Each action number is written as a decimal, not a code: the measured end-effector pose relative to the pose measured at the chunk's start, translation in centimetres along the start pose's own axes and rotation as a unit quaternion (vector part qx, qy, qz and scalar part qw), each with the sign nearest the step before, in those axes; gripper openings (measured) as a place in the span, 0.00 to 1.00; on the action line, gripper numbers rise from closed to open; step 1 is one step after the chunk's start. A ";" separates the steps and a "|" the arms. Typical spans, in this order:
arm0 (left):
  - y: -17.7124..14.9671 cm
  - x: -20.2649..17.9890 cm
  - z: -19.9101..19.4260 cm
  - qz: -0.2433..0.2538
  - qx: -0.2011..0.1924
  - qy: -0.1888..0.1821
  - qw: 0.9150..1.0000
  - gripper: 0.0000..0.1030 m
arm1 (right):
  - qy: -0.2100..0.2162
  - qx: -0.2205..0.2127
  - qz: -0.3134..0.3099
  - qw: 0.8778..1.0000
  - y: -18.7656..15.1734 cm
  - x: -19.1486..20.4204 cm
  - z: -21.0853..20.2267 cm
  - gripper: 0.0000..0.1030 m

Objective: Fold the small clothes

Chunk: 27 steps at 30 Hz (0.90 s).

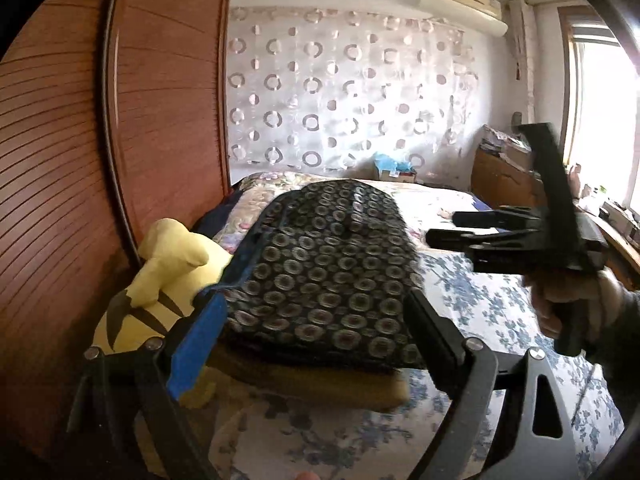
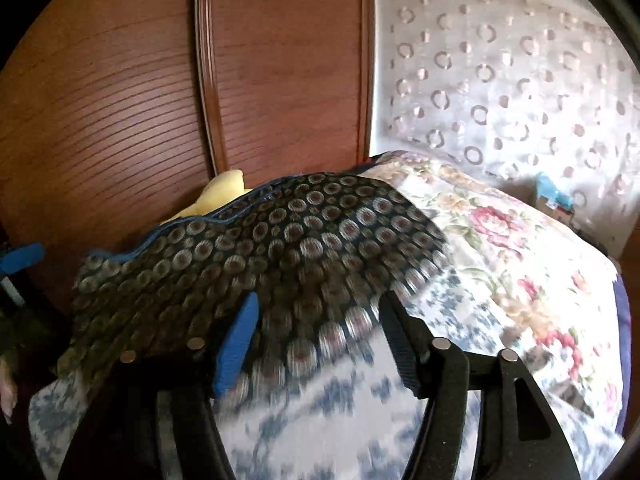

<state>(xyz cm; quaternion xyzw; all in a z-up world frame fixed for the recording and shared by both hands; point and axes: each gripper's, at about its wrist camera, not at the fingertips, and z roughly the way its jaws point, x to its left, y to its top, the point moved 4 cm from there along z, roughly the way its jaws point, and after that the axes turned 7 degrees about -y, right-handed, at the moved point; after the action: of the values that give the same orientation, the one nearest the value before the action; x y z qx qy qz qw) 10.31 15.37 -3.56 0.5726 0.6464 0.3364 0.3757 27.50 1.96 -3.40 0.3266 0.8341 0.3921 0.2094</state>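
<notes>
Slatted wooden wardrobe doors point(image 1: 80, 140), ring-patterned curtain point(image 1: 340, 92), floral bedspread point(image 2: 500, 240), bright window point(image 1: 600, 120).

Bed point(image 1: 472, 292) with blue-floral sheet.
Lying on it: dark ring-patterned garment point(image 1: 328, 276), yellow plush toy point(image 1: 168, 264), rose-printed quilt point(image 2: 504, 232) farther back.

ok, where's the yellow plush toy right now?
The yellow plush toy sits at the left of the left wrist view, against the wooden wardrobe, partly under the dark circle-patterned garment. In the right wrist view only its tip shows behind the garment.
</notes>
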 end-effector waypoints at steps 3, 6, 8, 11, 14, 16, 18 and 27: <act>-0.3 -1.8 0.0 0.006 0.006 -0.011 1.000 0.87 | -0.020 -0.009 0.013 1.000 -1.9 -0.4 -3.4 0.67; -0.6 -3.8 -0.2 0.014 0.008 -0.029 0.999 0.87 | -0.037 -0.018 0.033 0.999 -3.7 -1.2 -6.7 0.72; -0.7 -5.2 -0.3 0.021 0.010 -0.038 0.999 0.87 | -0.053 -0.022 0.043 0.997 -4.9 -1.5 -8.5 0.77; -0.7 -7.5 -0.4 0.031 0.009 -0.054 0.998 0.87 | -0.083 -0.028 0.063 0.994 -6.7 -2.0 -11.4 0.81; -0.5 -9.4 -0.7 0.040 0.006 -0.066 0.997 0.87 | -0.112 -0.041 0.087 0.989 -8.5 -2.4 -14.7 0.82; -0.2 -10.8 -1.1 0.048 0.002 -0.075 0.996 0.87 | -0.136 -0.048 0.105 0.984 -9.4 -2.6 -16.5 0.82; 0.1 -12.1 -1.6 0.055 -0.002 -0.085 0.995 0.87 | -0.154 -0.058 0.121 0.979 -9.9 -3.0 -18.5 0.82; 1.5 -15.5 -3.5 0.073 -0.020 -0.093 0.993 0.87 | -0.211 -0.092 0.158 0.960 -11.3 -1.8 -23.8 0.82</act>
<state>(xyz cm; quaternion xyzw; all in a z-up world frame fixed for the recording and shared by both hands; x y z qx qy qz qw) 8.95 0.14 1.00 0.6395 0.5584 0.3208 0.4199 10.05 -17.02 2.22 0.5089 0.6690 0.4175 0.3453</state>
